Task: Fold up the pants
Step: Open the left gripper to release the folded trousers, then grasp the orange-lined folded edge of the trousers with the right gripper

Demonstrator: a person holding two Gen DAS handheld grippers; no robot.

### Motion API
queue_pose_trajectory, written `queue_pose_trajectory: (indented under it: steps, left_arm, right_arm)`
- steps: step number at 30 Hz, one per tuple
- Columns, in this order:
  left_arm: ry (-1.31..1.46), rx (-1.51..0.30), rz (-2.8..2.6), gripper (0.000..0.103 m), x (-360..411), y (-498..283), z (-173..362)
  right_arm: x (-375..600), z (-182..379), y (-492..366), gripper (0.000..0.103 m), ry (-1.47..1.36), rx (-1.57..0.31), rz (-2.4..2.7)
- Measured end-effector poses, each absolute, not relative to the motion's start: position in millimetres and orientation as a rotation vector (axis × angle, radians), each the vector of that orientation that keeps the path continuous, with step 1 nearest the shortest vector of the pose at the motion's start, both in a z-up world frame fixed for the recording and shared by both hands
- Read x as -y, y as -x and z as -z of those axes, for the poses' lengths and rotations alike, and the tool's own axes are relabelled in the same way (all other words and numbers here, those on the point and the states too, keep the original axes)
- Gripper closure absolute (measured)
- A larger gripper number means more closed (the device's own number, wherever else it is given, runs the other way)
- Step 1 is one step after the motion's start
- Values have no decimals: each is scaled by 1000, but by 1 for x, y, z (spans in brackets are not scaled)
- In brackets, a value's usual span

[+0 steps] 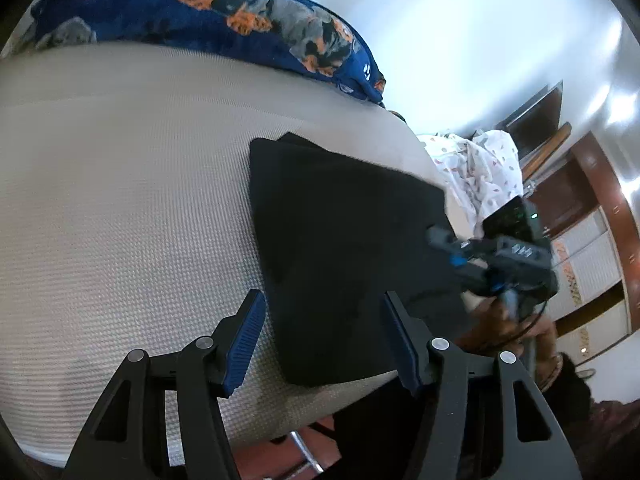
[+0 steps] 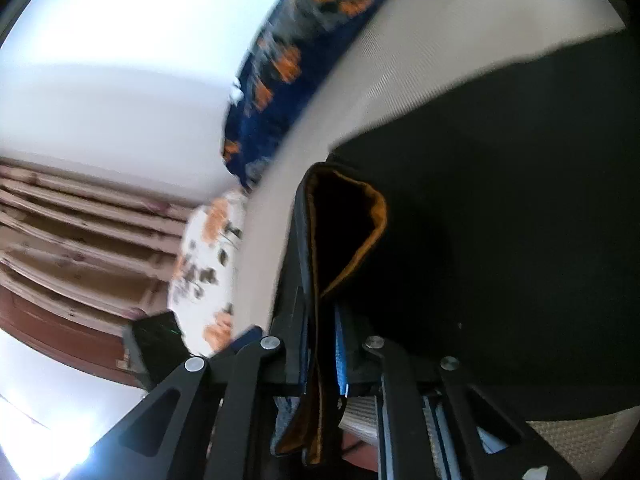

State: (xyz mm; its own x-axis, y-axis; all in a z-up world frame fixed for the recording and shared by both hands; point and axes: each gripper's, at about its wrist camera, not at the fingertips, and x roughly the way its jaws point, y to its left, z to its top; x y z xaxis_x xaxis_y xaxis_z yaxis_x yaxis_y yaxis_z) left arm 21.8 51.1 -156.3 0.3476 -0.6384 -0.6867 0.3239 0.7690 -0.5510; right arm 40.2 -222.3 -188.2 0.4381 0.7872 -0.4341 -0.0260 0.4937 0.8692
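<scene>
One pair of black pants [image 1: 348,248] on one beige bed cover [image 1: 120,200], one blue blanket [image 1: 224,12] with orange print, one white patterned cloth [image 1: 476,164], two grippers, left gripper [image 1: 320,344] and right gripper [image 2: 324,292], one dark screen [image 1: 536,116] on the wall

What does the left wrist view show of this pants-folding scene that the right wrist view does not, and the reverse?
Only the left wrist view shows the left gripper, jaws open and empty, and the whole folded black pants on the beige mattress. Only the right wrist view shows the right gripper shut on an orange-lined edge of the pants. Both show the pants, mattress and blue blanket.
</scene>
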Motion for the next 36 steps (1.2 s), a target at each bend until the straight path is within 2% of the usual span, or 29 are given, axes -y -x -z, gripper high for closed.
queue_pose_trajectory:
  steps: [10, 19, 23, 30, 36]
  left_arm:
    - [263, -1045, 696, 40, -11, -30, 149]
    - [181, -1094, 741, 40, 36, -41, 159]
    - [159, -1121, 741, 40, 50, -48, 166]
    - [133, -1166, 739, 40, 69, -55, 180]
    - [142, -1191, 730, 40, 73, -58, 186]
  right_arm:
    - [346, 138, -26, 94, -874, -861, -448]
    - [449, 172, -11, 94, -949, -850, -265]
    - [470, 189, -4, 98, -981, -822, -243]
    - [488, 200, 2, 98, -1009, -797, -253]
    - [473, 193, 20, 91, -976, -848, -320]
